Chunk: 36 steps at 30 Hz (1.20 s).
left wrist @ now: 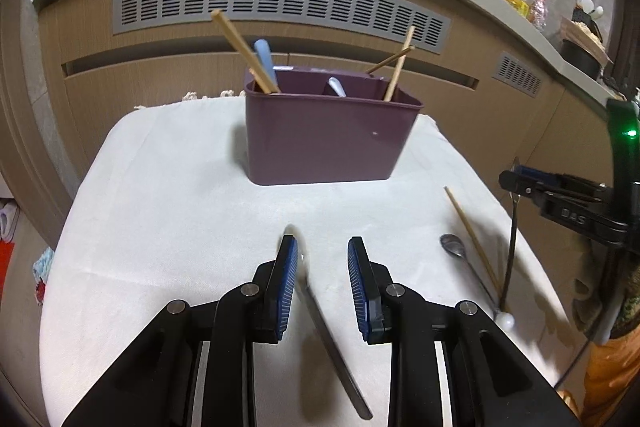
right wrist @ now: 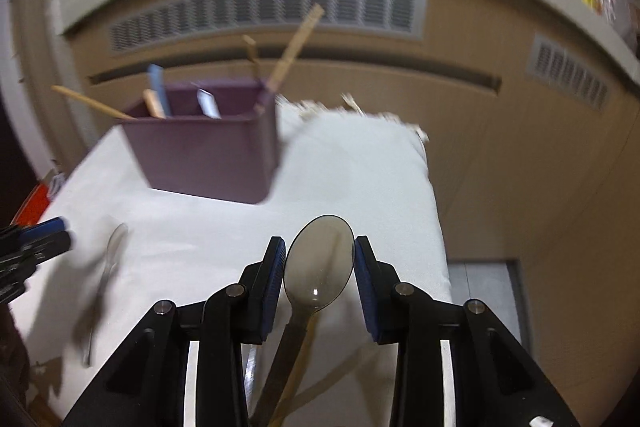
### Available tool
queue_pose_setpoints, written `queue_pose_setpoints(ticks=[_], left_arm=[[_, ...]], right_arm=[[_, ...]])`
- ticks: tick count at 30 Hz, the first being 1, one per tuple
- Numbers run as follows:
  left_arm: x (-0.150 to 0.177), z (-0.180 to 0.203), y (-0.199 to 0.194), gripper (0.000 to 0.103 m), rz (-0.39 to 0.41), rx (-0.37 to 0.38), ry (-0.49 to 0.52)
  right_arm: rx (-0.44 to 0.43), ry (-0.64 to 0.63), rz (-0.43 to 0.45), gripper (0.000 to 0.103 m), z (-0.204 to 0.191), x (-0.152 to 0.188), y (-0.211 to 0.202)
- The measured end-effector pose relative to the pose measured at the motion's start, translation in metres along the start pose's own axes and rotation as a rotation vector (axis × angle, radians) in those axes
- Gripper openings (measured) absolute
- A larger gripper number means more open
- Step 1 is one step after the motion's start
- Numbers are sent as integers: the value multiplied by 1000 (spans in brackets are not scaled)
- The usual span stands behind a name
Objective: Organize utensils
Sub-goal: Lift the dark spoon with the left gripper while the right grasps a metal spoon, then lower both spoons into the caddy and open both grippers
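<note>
We see the right gripper (right wrist: 319,259) with its jaws closed on a smoky translucent spoon (right wrist: 320,263), bowl pointing far, handle running back near us. The left gripper (left wrist: 322,279) has narrow jaws over a metal utensil (left wrist: 332,339) on the desk (left wrist: 160,207), gripping nothing; the purple bin (left wrist: 324,135) stands far.
</note>
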<state>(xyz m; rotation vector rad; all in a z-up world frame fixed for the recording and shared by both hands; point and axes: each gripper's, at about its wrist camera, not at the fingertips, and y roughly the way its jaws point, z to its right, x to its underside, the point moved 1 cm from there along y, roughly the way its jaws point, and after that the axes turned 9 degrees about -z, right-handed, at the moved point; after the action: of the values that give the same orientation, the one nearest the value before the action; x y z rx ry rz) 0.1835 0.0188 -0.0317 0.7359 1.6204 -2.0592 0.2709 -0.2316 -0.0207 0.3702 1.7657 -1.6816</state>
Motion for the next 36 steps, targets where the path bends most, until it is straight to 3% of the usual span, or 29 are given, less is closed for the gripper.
queue_pose_setpoints(ticks=[6,12,15,21,27,30,32,36], left_arm=[[6,8,-11,27,0,-15,15],[6,-3,25,30,-171,-48,-54],[-1,-8,48,38,-228,-57,-87],[-16,-17,93,38,-336,-114,-140],[-14,-2,100,35,-287,-163,-24],[-8,2,92,35,-256,-157,-17],[-3,5,77,35,-221,-143,-11],[-7,27,15,35,-78,-103,34]], right_arm=[[-40,-59,74,31,-22,9,-37],[-74,-76,131,31,-31,13,-60],[-105,-86,164,30,-37,13,-75],[-137,-138,185,30,-52,15,-82],[-149,-172,163,30,-59,21,-77],[-150,-173,155,30,-59,23,-77],[-151,-177,150,30,-58,24,-79],[-160,-183,140,30,-58,23,-85]])
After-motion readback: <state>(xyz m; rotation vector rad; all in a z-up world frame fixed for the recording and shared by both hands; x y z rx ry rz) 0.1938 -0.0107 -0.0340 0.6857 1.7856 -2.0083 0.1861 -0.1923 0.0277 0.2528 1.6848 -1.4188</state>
